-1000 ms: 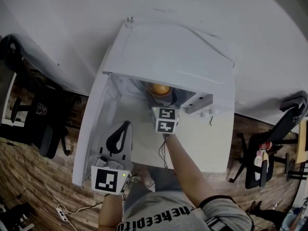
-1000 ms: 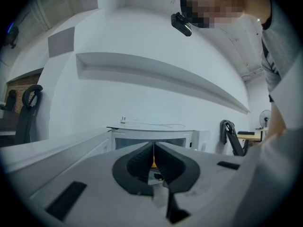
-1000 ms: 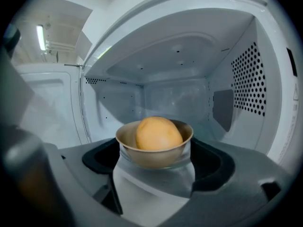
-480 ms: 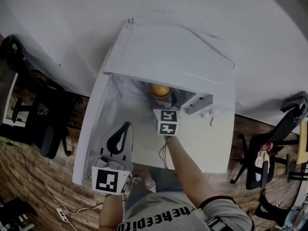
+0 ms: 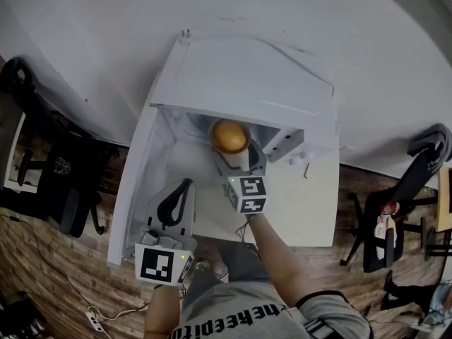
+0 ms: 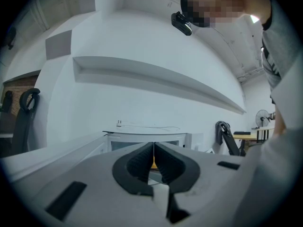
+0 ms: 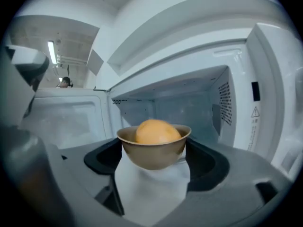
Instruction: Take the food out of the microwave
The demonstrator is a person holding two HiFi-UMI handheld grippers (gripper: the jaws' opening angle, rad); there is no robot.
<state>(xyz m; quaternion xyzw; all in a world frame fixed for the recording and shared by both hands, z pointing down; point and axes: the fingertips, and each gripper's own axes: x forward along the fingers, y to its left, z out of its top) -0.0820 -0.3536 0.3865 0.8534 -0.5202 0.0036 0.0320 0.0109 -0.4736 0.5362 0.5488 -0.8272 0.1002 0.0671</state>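
Observation:
A white microwave (image 5: 247,83) stands open on a white table, its door (image 5: 134,182) swung out to the left. My right gripper (image 5: 236,159) is shut on a tan bowl (image 5: 215,144) that holds a round orange food (image 5: 229,135). Its jaws have just been closing with the bowl between them. In the right gripper view the bowl (image 7: 154,155) hangs between the two dark jaws in front of the open cavity (image 7: 194,103), the food (image 7: 157,131) heaped inside it. My left gripper (image 5: 182,186) rests by the door, jaws together on nothing (image 6: 153,156).
The white table (image 5: 304,210) extends right of the microwave's mouth. Office chairs stand on the wood floor at the left (image 5: 67,189) and right (image 5: 395,221). A power strip (image 5: 92,313) lies on the floor near my feet.
The right gripper has drawn back toward me and risen with the bowl, which now shows fully outside the cavity's top edge. The left gripper has stayed put.

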